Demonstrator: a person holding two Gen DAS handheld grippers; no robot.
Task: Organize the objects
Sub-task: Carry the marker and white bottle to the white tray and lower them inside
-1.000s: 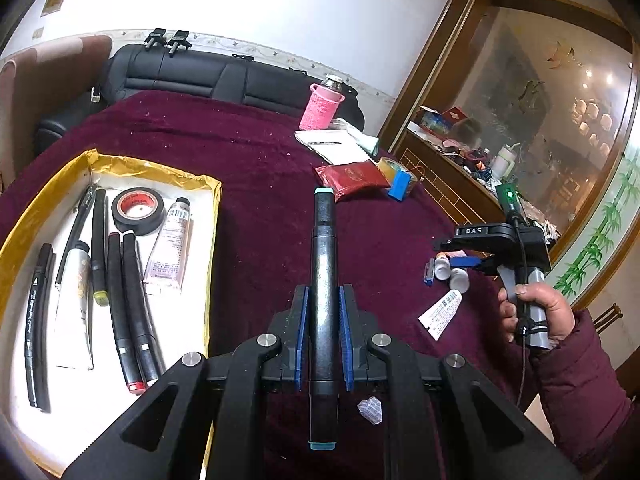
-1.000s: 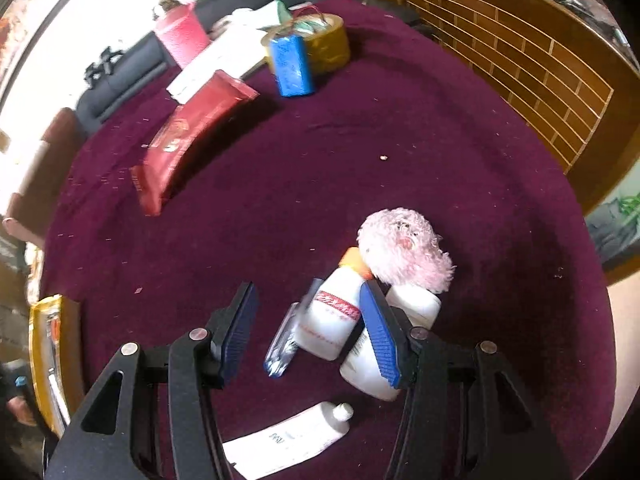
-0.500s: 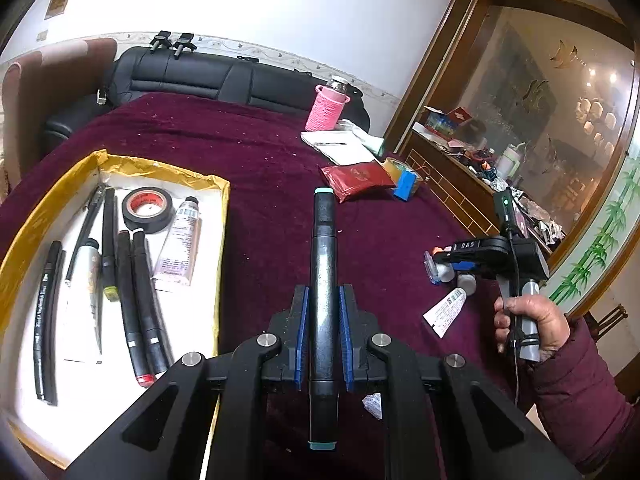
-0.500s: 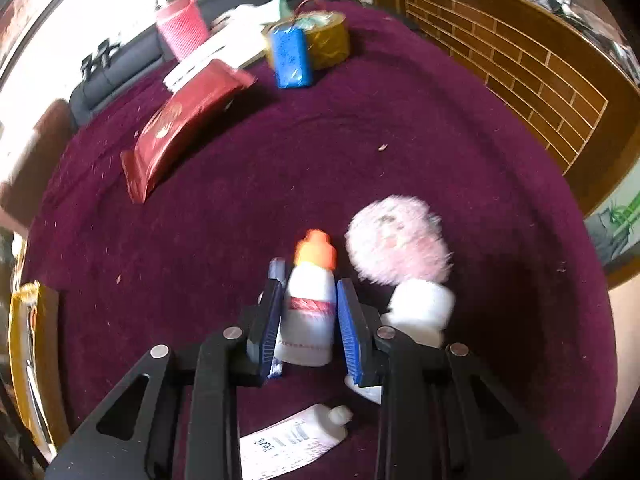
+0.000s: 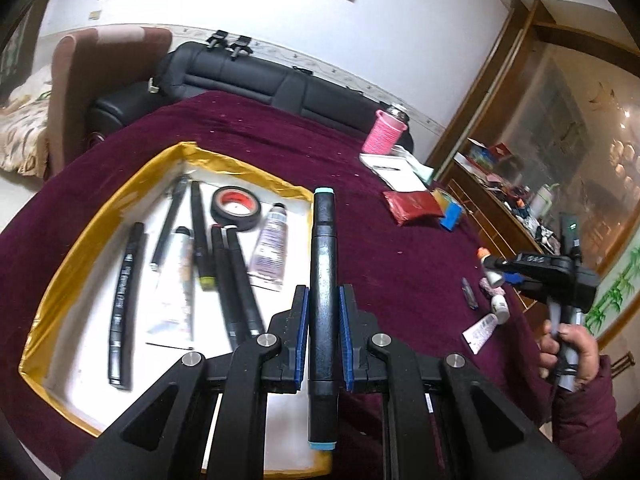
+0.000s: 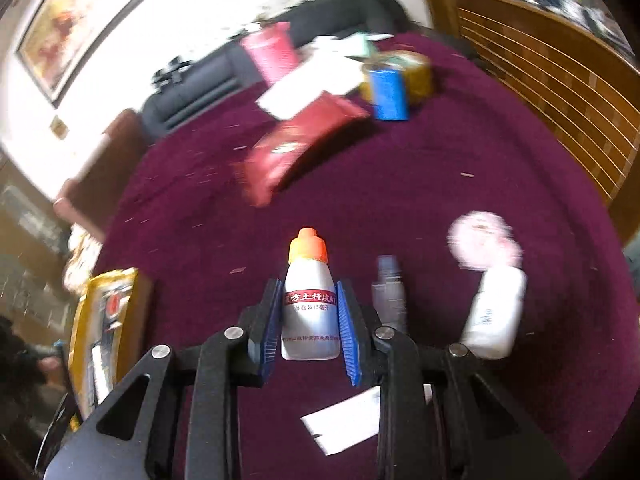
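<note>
My left gripper (image 5: 323, 320) is shut on a long black marker (image 5: 323, 264) with teal caps, held lengthwise above the right edge of the yellow-rimmed box (image 5: 100, 216). Inside the box lie several black pens, a roll of black tape (image 5: 235, 208) and tubes. My right gripper (image 6: 308, 316) is shut on a small white bottle (image 6: 309, 304) with an orange cap, lifted off the maroon cloth. In the left wrist view that gripper (image 5: 496, 272) shows at the right, held by a hand (image 5: 568, 348). A white bottle (image 6: 494, 312), a pink puff (image 6: 484, 244), a small clear vial (image 6: 388, 292) and a white tube (image 6: 344, 420) stay on the cloth.
At the far side of the maroon table (image 5: 280, 144) sit a red packet (image 6: 304, 144), a blue box (image 6: 388, 94), a tape roll (image 6: 416, 72), papers and a pink cup (image 5: 382, 136). A black sofa (image 5: 248, 76) stands behind; a wooden cabinet (image 6: 540, 80) lines the right.
My right gripper closed on the orange-capped bottle and lifted it away from the puff and white bottle. My left gripper carried the marker leftward, over the box's right edge.
</note>
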